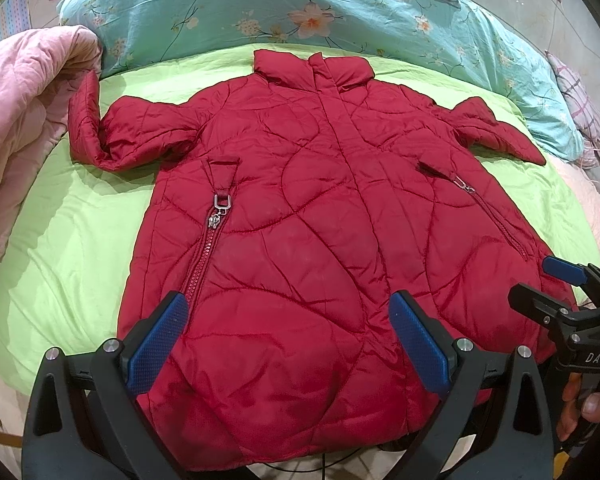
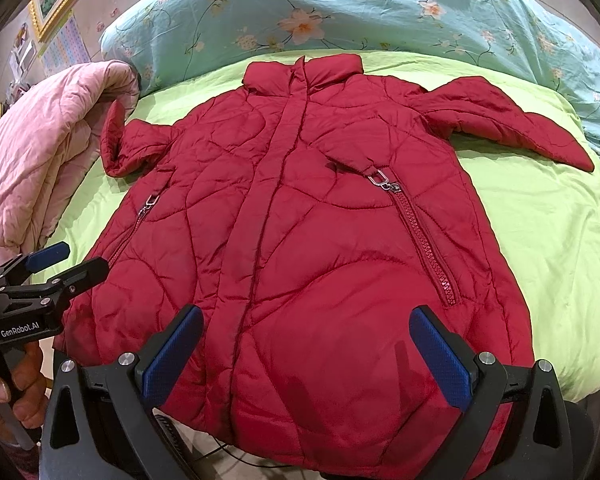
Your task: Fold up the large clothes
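Note:
A red quilted coat lies front up and spread flat on a lime green sheet, collar far, hem near. Both sleeves stick out sideways; the left sleeve bends up against the pink quilt. My left gripper hovers open above the hem, holding nothing. My right gripper is open over the hem's right part, and shows at the right edge of the left wrist view. The left gripper appears at the left edge of the right wrist view.
A pink quilt is bunched at the left. A teal floral duvet lies across the far side of the bed. A person's fingers hold the handles. A black cable runs on the floor below the hem.

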Action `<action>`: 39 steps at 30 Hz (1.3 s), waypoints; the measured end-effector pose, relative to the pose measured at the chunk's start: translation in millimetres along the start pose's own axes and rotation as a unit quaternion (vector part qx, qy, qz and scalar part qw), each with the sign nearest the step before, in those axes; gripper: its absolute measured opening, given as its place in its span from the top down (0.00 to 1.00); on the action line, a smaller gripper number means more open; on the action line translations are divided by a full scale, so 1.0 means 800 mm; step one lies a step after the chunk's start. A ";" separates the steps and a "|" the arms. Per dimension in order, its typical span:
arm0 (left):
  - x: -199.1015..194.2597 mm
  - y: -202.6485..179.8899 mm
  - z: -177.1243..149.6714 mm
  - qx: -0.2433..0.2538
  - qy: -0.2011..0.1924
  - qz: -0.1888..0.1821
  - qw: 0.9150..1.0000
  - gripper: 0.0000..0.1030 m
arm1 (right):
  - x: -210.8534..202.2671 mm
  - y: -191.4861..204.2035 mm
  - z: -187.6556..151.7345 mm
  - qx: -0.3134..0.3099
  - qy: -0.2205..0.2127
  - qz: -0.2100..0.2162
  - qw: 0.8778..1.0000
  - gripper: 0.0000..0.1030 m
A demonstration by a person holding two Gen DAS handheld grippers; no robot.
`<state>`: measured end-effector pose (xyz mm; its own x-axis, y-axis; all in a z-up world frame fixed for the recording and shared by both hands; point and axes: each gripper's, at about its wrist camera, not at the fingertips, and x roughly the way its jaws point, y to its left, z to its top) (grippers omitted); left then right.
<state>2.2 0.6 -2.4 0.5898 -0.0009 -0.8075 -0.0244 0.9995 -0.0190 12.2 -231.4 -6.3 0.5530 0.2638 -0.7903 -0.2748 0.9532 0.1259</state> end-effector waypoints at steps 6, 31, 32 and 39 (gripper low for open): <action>0.000 0.000 0.001 0.000 0.002 -0.001 1.000 0.02 | 0.000 -0.001 0.000 0.003 0.004 0.003 1.000 0.00; 0.000 0.001 0.001 -0.001 -0.010 -0.001 1.000 0.02 | -0.004 -0.003 0.003 0.006 0.002 0.007 1.000 0.00; 0.001 0.001 0.002 0.000 -0.011 -0.002 1.000 0.02 | -0.003 -0.003 0.003 0.005 0.002 0.007 1.000 0.00; 0.001 0.001 0.002 -0.001 -0.007 0.000 1.000 0.02 | -0.004 -0.003 0.003 0.007 0.001 0.008 1.000 0.00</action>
<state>3.7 1.8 -2.3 0.6017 -0.0008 -0.7987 -0.0263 0.9994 -0.0208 13.3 -234.2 -2.7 0.5468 0.2793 -0.7893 -0.2728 0.9507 0.1474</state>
